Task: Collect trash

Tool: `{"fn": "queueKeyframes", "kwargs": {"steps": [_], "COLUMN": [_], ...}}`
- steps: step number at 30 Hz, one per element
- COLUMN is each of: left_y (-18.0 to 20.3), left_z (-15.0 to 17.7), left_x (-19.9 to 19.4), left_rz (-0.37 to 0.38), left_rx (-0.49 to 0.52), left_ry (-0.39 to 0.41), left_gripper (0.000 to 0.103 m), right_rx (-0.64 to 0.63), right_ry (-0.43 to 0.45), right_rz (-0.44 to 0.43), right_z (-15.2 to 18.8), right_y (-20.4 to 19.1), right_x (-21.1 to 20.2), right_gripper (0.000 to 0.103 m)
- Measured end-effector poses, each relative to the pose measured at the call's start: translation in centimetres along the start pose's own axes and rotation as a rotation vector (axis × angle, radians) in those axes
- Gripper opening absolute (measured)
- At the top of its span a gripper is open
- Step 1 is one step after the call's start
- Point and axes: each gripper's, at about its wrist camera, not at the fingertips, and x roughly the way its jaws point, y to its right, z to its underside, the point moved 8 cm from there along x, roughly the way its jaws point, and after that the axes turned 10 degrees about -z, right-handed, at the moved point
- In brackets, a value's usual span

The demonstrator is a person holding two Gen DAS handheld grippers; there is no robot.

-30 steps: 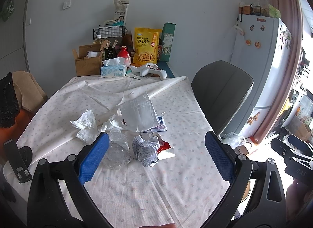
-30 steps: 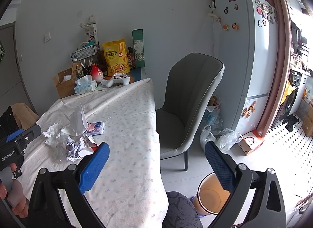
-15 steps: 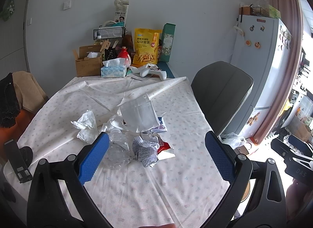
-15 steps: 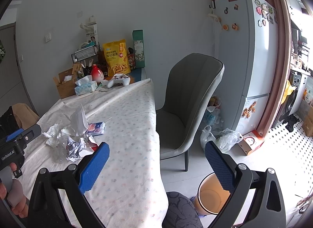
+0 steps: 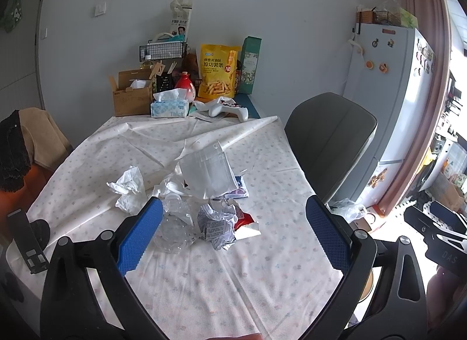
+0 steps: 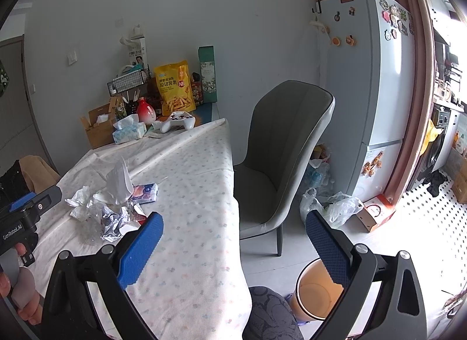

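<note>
A heap of trash lies mid-table: a crumpled white tissue (image 5: pixel 128 191), a clear plastic bag (image 5: pixel 208 175), crushed clear plastic (image 5: pixel 173 230), a balled printed wrapper (image 5: pixel 217 226) and a red-and-white packet (image 5: pixel 248 223). My left gripper (image 5: pixel 233 237) hovers open just short of the heap, nothing between its blue pads. The same heap (image 6: pixel 108 208) shows at the left of the right wrist view. My right gripper (image 6: pixel 233 248) is open over the table's right edge, holding nothing. An orange bin (image 6: pixel 316 291) stands on the floor below it.
At the table's far end stand a cardboard box (image 5: pixel 131 96), tissue box (image 5: pixel 169 107), yellow snack bag (image 5: pixel 217 71), red vase (image 5: pixel 185 87) and white game controller (image 5: pixel 230 107). A grey chair (image 6: pixel 286 150) and fridge (image 6: pixel 370 83) stand right. A phone stand (image 5: pixel 24 240) sits left.
</note>
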Motion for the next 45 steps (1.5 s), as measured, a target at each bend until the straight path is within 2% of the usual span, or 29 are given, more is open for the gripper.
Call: {"fn": "queueKeyframes", "kwargs": {"steps": [7,12,22,29,32,37,45], "left_y": [-0.2,-1.1,-6.7,-10.7,-11.6,-11.6,-10.5], "left_z": [-0.6,-0.9,-1.1,0.0,0.7,2.1,4.0], "left_x": [-0.2,0.3,2.0,4.5,5.8,8.1,11.9], "left_rz": [-0.005,-0.014,-0.101,-0.153,-0.157,-0.142,-0.114], "left_rx": [-0.004,-0.019,-0.087,-0.14,-0.151,-0.16,-0.183], "left_ry": [0.0,-0.006,-0.019,-0.065,-0.09,-0.152,-0.235], "left_gripper": [0.097,0.097,0.097,0.097,0.096,0.088,0.087], "right_rx": [-0.011,-0.011,-0.103,-0.127,-0.141,-0.163,-0.168], "right_ry": [-0.003,-0.004,-0.04,-0.114,-0.168,-0.264,-0.355], "right_rz": [-0.027,-0.092,-0.202,-0.277,-0.312,-0.352,-0.369], "right_z": [-0.3,-0.7,-1.7,-1.3,-0.3,2.0,4.5], "right_y": [-0.8,-2.2,-7.0,-9.5,-10.8,-12.4,-13.8], "right_x": [0.6,1.6,4.6,8.0,9.8,12.9,17.1], "right_gripper": [0.096,0.096,0.095,0.088,0.082,0.072,0.071]}}
